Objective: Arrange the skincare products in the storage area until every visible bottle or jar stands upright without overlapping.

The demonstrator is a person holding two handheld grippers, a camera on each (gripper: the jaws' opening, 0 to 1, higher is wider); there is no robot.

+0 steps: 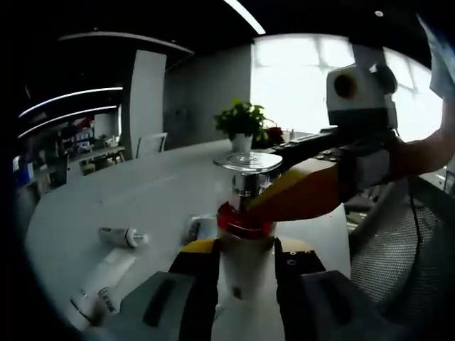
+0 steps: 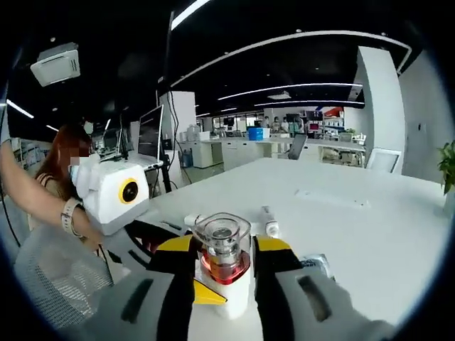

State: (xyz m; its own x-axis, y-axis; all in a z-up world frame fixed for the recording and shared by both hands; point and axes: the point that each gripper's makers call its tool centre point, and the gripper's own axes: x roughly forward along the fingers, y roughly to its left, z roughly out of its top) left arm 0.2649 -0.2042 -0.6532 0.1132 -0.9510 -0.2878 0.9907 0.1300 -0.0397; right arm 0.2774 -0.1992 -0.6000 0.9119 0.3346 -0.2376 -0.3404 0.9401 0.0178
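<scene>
A white bottle (image 1: 245, 273) with a red collar (image 1: 242, 222) and a clear cap (image 1: 247, 163) stands upright between my left gripper's (image 1: 245, 259) jaws, which are shut on its body. My right gripper (image 1: 249, 213) comes in from the right and is shut on the neck at the red collar. In the right gripper view the same bottle (image 2: 224, 266) sits between that gripper's (image 2: 224, 273) jaws, clear cap (image 2: 222, 233) on top. A small tube (image 1: 124, 236), a larger white tube (image 1: 99, 288) and a small jar (image 1: 202, 227) lie on the white table (image 1: 156, 185).
A potted plant (image 1: 242, 122) stands at the table's far side. A mesh chair (image 1: 402, 263) is at the right. Two tubes (image 2: 269, 222) (image 2: 195, 220) lie beyond the bottle on the table (image 2: 348, 213). A person's arm (image 2: 43, 202) reaches in at the left.
</scene>
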